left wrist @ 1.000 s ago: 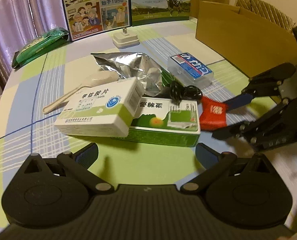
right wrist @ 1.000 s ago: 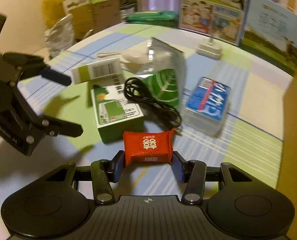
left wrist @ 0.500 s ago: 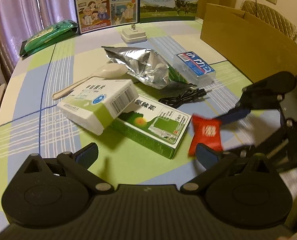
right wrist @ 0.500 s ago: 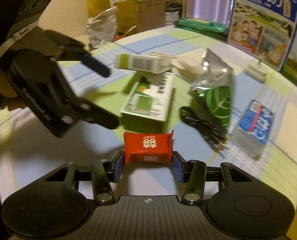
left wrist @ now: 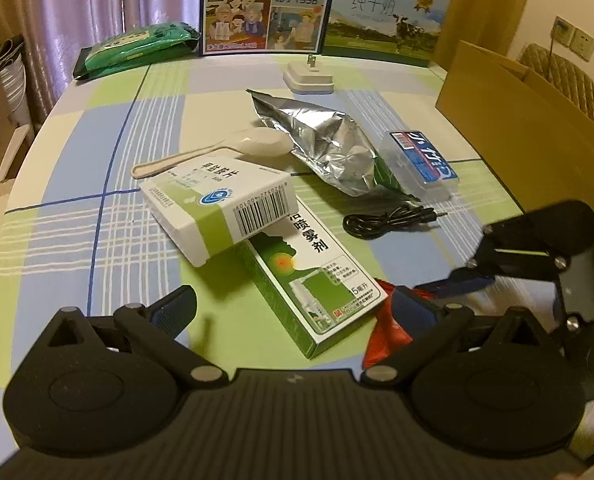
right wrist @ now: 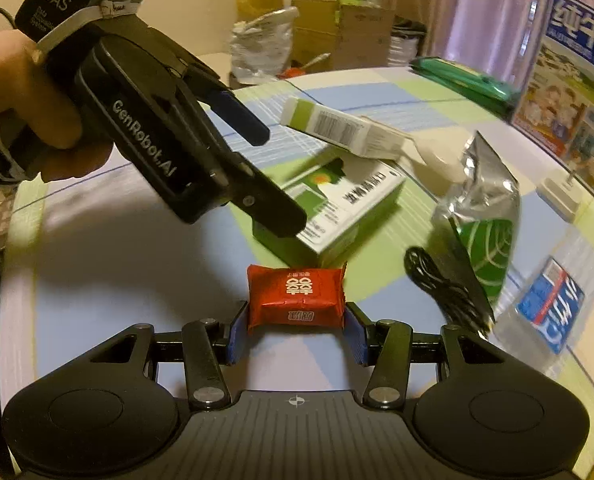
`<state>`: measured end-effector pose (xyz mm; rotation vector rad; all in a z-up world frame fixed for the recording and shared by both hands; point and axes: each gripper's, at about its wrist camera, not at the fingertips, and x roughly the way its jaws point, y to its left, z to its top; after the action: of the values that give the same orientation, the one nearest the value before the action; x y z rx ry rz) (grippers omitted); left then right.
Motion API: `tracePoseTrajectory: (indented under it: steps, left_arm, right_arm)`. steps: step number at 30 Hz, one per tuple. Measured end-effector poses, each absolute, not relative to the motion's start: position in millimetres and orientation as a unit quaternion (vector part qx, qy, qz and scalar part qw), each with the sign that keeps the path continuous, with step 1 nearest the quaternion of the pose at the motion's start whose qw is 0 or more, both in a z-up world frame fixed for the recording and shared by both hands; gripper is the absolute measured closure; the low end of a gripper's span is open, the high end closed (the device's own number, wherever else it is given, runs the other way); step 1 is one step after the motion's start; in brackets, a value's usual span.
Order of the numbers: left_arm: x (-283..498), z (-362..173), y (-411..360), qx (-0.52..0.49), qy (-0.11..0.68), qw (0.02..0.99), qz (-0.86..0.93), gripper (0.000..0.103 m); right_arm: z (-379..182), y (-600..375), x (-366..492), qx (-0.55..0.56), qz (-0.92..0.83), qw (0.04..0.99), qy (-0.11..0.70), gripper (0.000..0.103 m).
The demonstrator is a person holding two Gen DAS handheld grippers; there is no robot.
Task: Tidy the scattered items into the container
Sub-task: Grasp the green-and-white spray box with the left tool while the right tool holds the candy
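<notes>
A red candy packet (right wrist: 295, 298) is clamped between the blue pads of my right gripper (right wrist: 297, 330), held above the checked tablecloth. In the left wrist view the red packet (left wrist: 385, 332) peeks out behind my own right finger, with the right gripper (left wrist: 473, 276) beside it. My left gripper (left wrist: 293, 308) is open, nothing between its fingers, hovering over the near corner of a green spray box (left wrist: 313, 276). A hand (right wrist: 25, 92) holds the left gripper (right wrist: 277, 182). The cardboard container (left wrist: 517, 120) stands at the right.
A white-green medicine box (left wrist: 221, 208) leans on the spray box. Behind lie a pale spoon (left wrist: 225, 148), a foil bag (left wrist: 325, 148), a black cable (left wrist: 389, 220), a clear blue-labelled case (left wrist: 421, 164) and a white plug (left wrist: 309, 78). Milk cartons (left wrist: 265, 4) and a green pack (left wrist: 137, 48) line the back.
My right gripper has carried the red packet off the pile toward the near edge, close to my left gripper. The left gripper has drawn back and stayed open.
</notes>
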<state>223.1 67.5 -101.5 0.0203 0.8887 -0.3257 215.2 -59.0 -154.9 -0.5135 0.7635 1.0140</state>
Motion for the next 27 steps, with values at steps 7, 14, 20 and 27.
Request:
tracePoseTrajectory:
  steps: [7, 14, 20, 27]
  left_arm:
    - [235.5, -107.6, 39.7, -0.010, 0.435, 0.886, -0.159, 0.002]
    - [239.1, -113.1, 16.1, 0.037, 0.446, 0.886, -0.126, 0.026]
    - [226.1, -112.6, 31.4, 0.028, 0.465, 0.875, -0.130, 0.045]
    - [188.7, -103.3, 31.9, 0.059, 0.474, 0.857, -0.195, 0.046]
  right_arm:
    - [-153.1, -92.1, 220.8, -0.188, 0.382, 0.816, 0.390, 0.056]
    - [-147.4, -112.8, 220.7, -0.159, 0.336, 0.835, 0.407, 0.055]
    - [-145.7, -121.0, 208.7, -0.144, 0.320, 0.840, 0.413, 0.055]
    - [-142.4, -141.9, 188.9, -0.115, 0.276, 0.853, 0.427, 0.055]
